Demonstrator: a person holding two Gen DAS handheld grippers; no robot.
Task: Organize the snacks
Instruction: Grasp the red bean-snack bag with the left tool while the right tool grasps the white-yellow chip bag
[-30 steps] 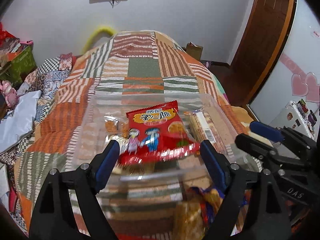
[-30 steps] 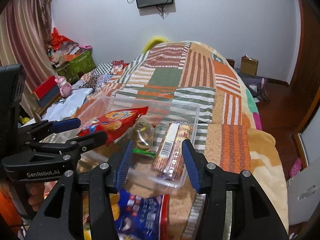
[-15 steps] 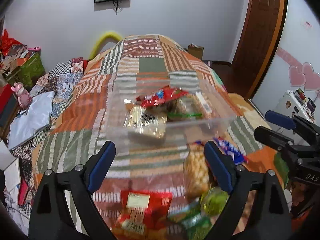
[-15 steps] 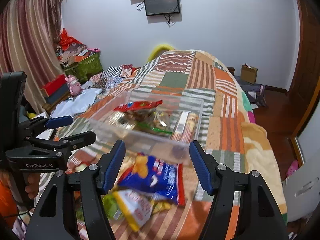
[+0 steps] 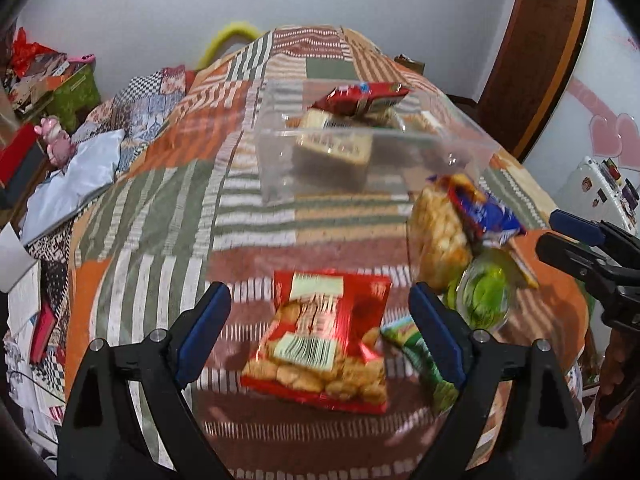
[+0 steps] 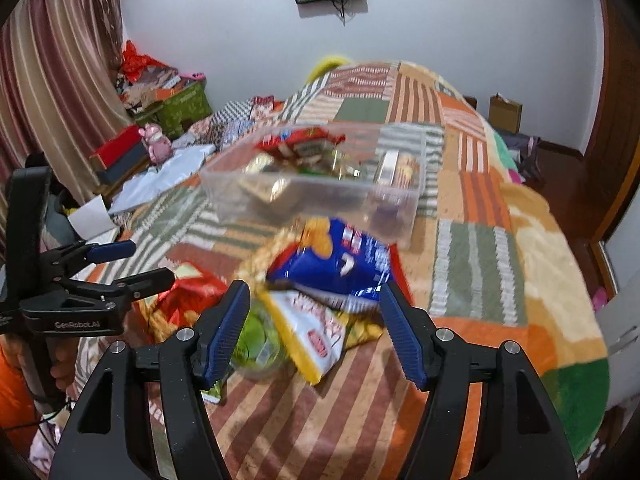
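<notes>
A clear plastic bin (image 5: 280, 168) (image 6: 240, 188) sits on the patchwork bedspread and holds several snacks, with a red packet (image 5: 360, 98) on top. Loose snacks lie in front of it: a red bag of fried pieces (image 5: 324, 336), a blue bag (image 6: 340, 260) (image 5: 484, 208), a white and yellow bag (image 6: 316, 332), a green cup (image 5: 484, 296) (image 6: 256, 336) and a green packet (image 5: 424, 360). My left gripper (image 5: 318, 332) is open and empty above the red bag. My right gripper (image 6: 314, 322) is open and empty above the blue and white bags.
The bed's right edge drops to a wooden floor (image 6: 560, 176) by a brown door (image 5: 532, 52). Boxes, a pink toy (image 6: 154, 140) and papers crowd the left side by the curtain. A cardboard box (image 6: 505, 114) stands at the far wall.
Both grippers have drawn back from the bin toward me. The red packet that lay between my left fingers now rests in the bin. The loose snacks have come into view.
</notes>
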